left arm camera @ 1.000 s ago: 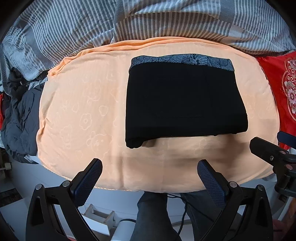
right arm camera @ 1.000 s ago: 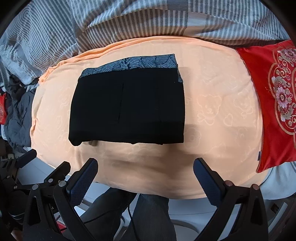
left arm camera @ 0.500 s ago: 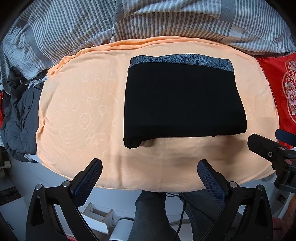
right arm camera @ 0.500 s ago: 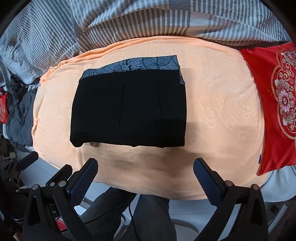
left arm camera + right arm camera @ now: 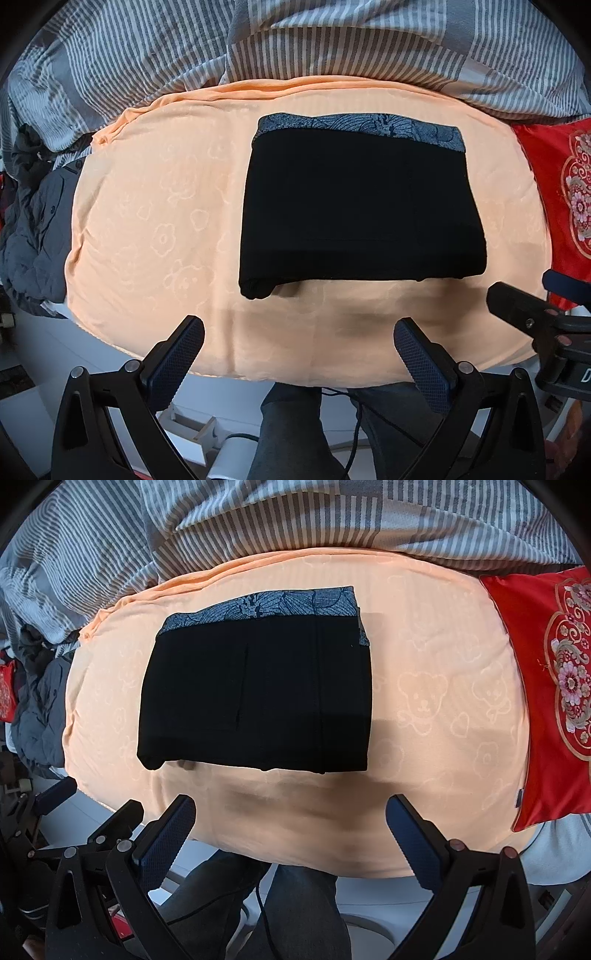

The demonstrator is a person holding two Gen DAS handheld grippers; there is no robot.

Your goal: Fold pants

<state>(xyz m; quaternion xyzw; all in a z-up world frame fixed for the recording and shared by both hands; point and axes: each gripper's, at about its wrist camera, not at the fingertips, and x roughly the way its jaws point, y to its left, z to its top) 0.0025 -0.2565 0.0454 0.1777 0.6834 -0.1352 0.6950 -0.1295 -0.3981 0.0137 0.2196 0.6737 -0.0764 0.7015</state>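
Little had moved since a second earlier: both grippers had drawn back only slightly, so the black pants [image 5: 360, 210] sat a touch lower and further left in the left wrist view, their shape unchanged. They lay folded into a compact rectangle on the peach blanket [image 5: 159, 236], with a grey-blue patterned band [image 5: 362, 127] showing along the far edge and one lumpy corner at the near left. In the right wrist view the same bundle [image 5: 258, 698] sat left of centre, with vertical creases across its top layer.

The left gripper [image 5: 297, 347] hung over the near edge of the blanket, fingers spread wide with nothing between them — well apart from the pants. The right gripper [image 5: 290, 827] stood likewise, its jaws parted and empty, short of the cloth; part of it [image 5: 532, 317] showed at the right edge of the left view.

Beyond the blanket lay a grey striped duvet [image 5: 332, 40]. A red embroidered cushion [image 5: 546, 686] rested at the right, touching the blanket's edge, and a heap of dark grey clothing [image 5: 33, 229] lay at the left. Below the bed edge a person's legs [image 5: 303, 912] in dark trousers were visible.
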